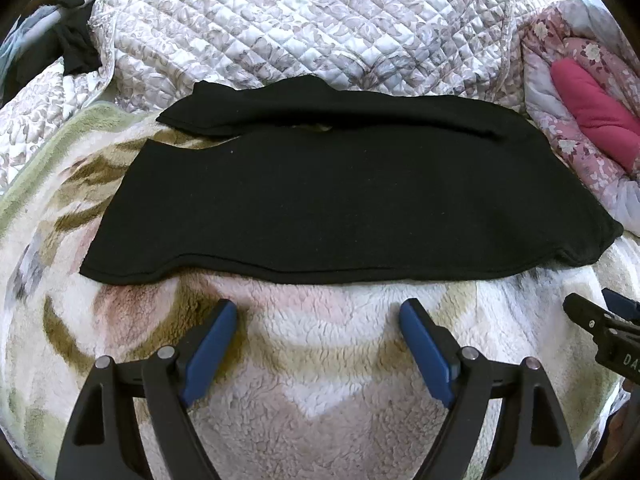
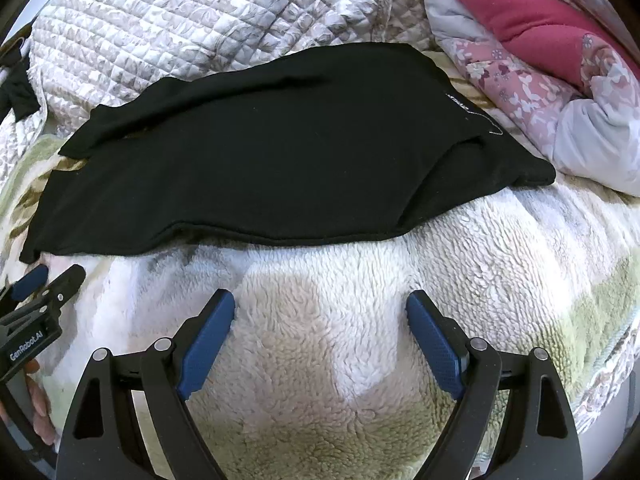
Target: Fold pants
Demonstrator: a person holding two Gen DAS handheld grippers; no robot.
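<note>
- Two grippers hang over the bed with nothing in them; we read the step in hand as taking hold of the black pants for the next fold.
- From the left wrist view, our left gripper [image 1: 318,312] has its blue pads spread wide over the fleece blanket [image 1: 320,380], just short of the near hem of the pants [image 1: 320,200]. The pants lie flat across the middle of the blanket, one leg laid over the other, with the far leg's edge close to the quilted cover [image 1: 280,28] at the far side.
- In that view the right gripper shows only as a tip at the right edge, near the pants' right corner.
- From the right wrist view, our right gripper [image 2: 320,308] is just as wide apart and empty, above bare blanket near the hem. The waist end with small white lettering [image 2: 460,102] lies toward the floral bedding [image 2: 520,80] at the right.
- To do it well, we judge each gripper should pinch all layers at one end's corners, lift together and lay that end evenly onto the other, so the soft knit does not bunch.
</note>
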